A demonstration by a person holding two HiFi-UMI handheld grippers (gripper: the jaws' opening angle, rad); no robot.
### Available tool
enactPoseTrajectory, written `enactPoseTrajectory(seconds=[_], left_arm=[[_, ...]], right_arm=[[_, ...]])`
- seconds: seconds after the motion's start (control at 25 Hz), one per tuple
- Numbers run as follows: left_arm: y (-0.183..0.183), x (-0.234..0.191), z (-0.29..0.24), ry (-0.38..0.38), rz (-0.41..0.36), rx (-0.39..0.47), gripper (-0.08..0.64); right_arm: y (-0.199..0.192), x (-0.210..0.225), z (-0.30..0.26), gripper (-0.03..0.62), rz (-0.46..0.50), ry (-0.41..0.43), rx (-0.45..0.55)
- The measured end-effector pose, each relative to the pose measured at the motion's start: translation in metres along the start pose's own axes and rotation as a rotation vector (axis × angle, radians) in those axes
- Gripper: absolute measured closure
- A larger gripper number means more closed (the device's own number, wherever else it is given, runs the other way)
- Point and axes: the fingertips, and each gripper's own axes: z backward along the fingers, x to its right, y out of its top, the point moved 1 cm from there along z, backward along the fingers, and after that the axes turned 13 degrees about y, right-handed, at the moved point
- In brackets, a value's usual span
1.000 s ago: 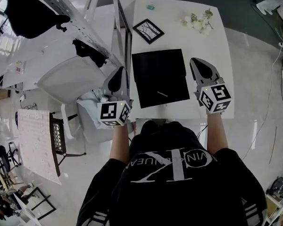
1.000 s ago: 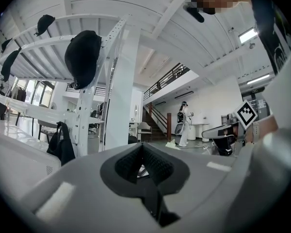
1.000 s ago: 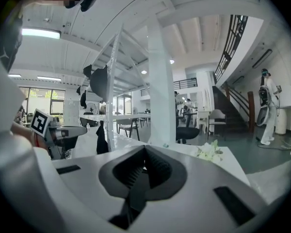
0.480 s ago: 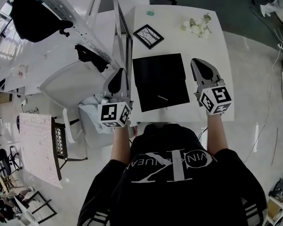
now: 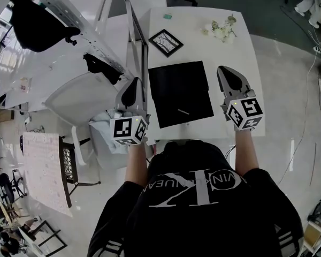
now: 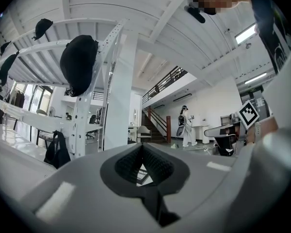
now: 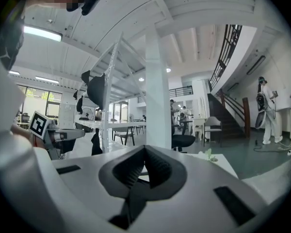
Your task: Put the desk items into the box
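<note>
Overhead, the left gripper (image 5: 134, 84) hangs just off the white surface's (image 5: 241, 52) left edge, its fingers (image 6: 128, 165) pressed together on nothing. Farther back lie a framed picture (image 5: 166, 42) and, near the far edge, a teal thing (image 5: 167, 16) too small to name. At the centre sits a black rectangle (image 5: 181, 92); from above I cannot tell whether it is a shallow box or a flat pad. A thin pale stick (image 5: 183, 111) lies on it near its front. A sprig of white flowers (image 5: 220, 30) rests at the far right. The right gripper (image 5: 228, 73) hovers over the surface's right side, fingers closed and empty. The person's head hides part of the near edge.
</note>
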Motion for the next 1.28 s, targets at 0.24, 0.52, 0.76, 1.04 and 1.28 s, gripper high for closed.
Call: enactPoseTrajectory(seconds=[0.24,0.52,0.76,1.04,1.28], left_arm=[[0.002,-0.001,0.0,0.001,-0.001,0.005,0.565],[-0.001,-0.003,0.002,0.002,-0.001,-0.005,0.565],[-0.005,-0.006,0.005,0.007,-0.001,-0.013,0.565],[-0.006,-0.009,0.006,0.005,0.003,-0.017,0.565],[-0.006,-0.011,0.006,-0.002,-0.013,-0.015,0.565]], right_arm=[[0.003,0.001,0.002,0.578,0.003,-0.008,0.011],[0.002,0.001,0.003,0.578,0.0,-0.008,0.012],[-0.002,0.0,0.003,0.578,-0.002,-0.011,0.004],[-0.003,-0.004,0.002,0.578,-0.008,-0.009,0.001],[-0.003,-0.006,0.002,0.578,-0.005,-0.017,0.0]])
